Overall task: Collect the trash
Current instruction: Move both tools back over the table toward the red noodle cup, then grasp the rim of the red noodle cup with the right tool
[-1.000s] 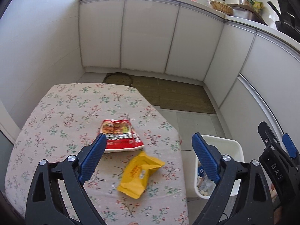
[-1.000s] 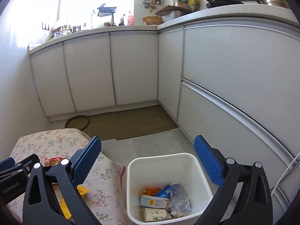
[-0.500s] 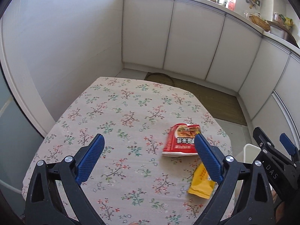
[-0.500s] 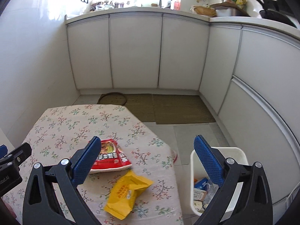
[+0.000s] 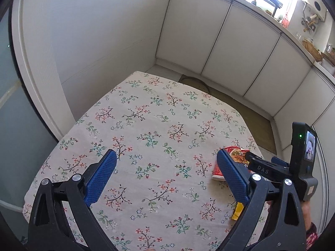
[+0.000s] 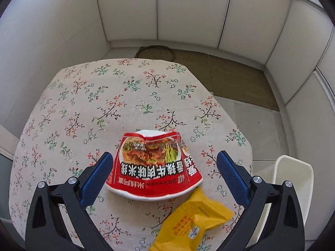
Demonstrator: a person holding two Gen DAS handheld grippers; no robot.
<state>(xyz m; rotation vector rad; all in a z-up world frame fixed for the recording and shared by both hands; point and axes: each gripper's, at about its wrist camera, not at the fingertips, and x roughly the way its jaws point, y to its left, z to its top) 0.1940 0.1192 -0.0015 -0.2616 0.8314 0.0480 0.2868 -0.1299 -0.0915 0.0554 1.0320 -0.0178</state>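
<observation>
Two wrappers lie on the floral tabletop (image 6: 88,96). In the right wrist view the red noodle packet (image 6: 153,164) sits at frame centre, between the wide-spread jaws of the right tool (image 6: 164,172), which holds nothing. The yellow snack bag (image 6: 195,221) lies just below and right of it, and the white bin (image 6: 293,179) stands off the tabletop at the right edge. The left tool (image 5: 167,176), jaws likewise wide and empty, hangs over bare cloth in its own view. To grasp well, lower the right tool squarely over the packet's puffed middle, close fully, and avoid snagging cloth or the yellow bag.
</observation>
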